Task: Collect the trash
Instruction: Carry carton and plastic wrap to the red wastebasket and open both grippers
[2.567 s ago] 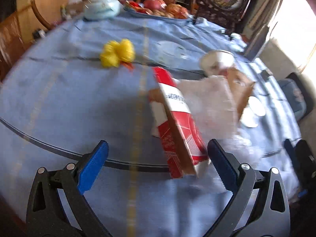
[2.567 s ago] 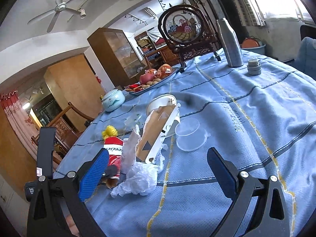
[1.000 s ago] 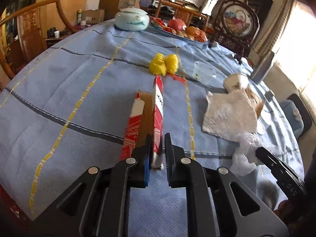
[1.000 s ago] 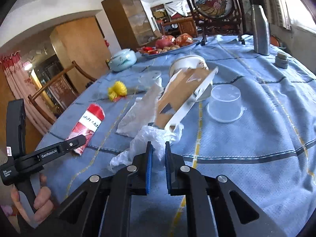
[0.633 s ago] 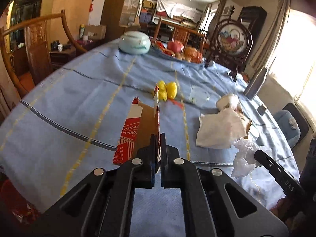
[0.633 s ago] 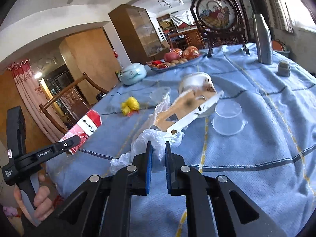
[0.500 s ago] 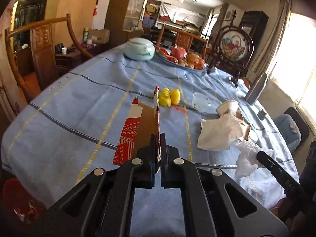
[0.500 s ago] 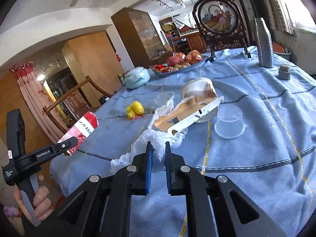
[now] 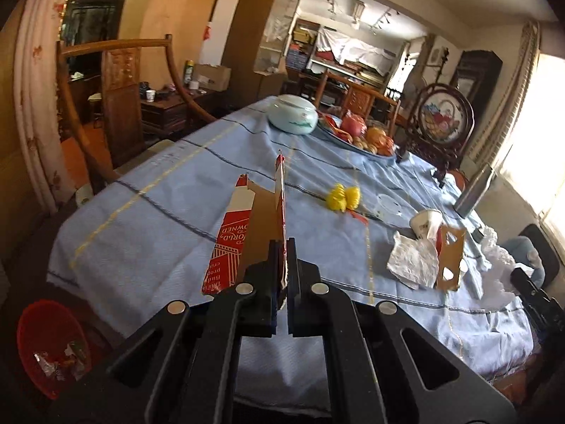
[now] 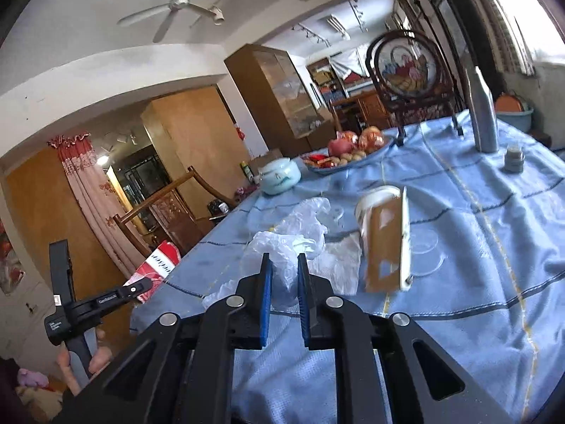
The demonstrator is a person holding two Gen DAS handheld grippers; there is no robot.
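My left gripper [image 9: 280, 247] is shut on a flattened red and white carton [image 9: 247, 233] and holds it in the air above the table's near edge. The carton also shows in the right wrist view [image 10: 157, 265] at the left, off the table's side. My right gripper [image 10: 282, 265] is shut on a crumpled clear plastic bag [image 10: 282, 243], lifted above the blue tablecloth [image 10: 476, 265]. A red waste bin [image 9: 53, 346] with some wrappers inside stands on the floor at the lower left of the left wrist view.
On the table lie a white napkin [image 9: 413, 261], a brown cardboard piece [image 10: 385, 243] against a paper cup [image 10: 374, 198], clear lids [image 10: 423, 247], a yellow bow [image 9: 342, 196], a fruit plate [image 10: 349, 152], a lidded pot [image 10: 279, 176] and a metal bottle [image 10: 483, 113]. A wooden chair [image 9: 120, 106] stands to the left.
Both grippers have pulled back and up from the table with the carton and the bag in them. The view has swung left, and the red bin has come into sight.
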